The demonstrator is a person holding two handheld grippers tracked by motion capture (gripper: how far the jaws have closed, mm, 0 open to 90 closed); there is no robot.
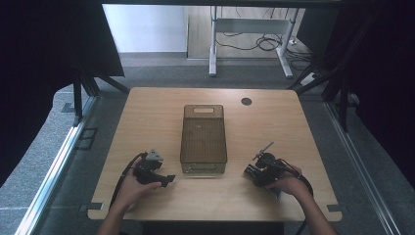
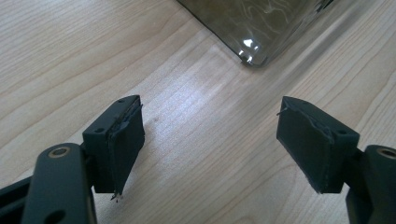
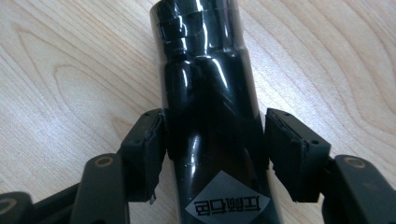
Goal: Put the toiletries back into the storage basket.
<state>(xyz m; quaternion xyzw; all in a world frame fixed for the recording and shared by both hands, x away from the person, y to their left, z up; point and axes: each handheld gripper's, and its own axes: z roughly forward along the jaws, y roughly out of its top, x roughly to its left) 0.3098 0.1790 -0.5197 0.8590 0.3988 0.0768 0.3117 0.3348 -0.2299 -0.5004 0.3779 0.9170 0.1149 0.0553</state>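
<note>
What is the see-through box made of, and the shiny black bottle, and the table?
The box looks like smoky clear plastic: the table's grain shows through its wall and its corner glints. The bottle seems wrapped in glossy black plastic film, with bright streaks and creases near the top; what is underneath I can't tell. The table looks like pale wood or wood-look laminate, with wavy grain lines.
</note>
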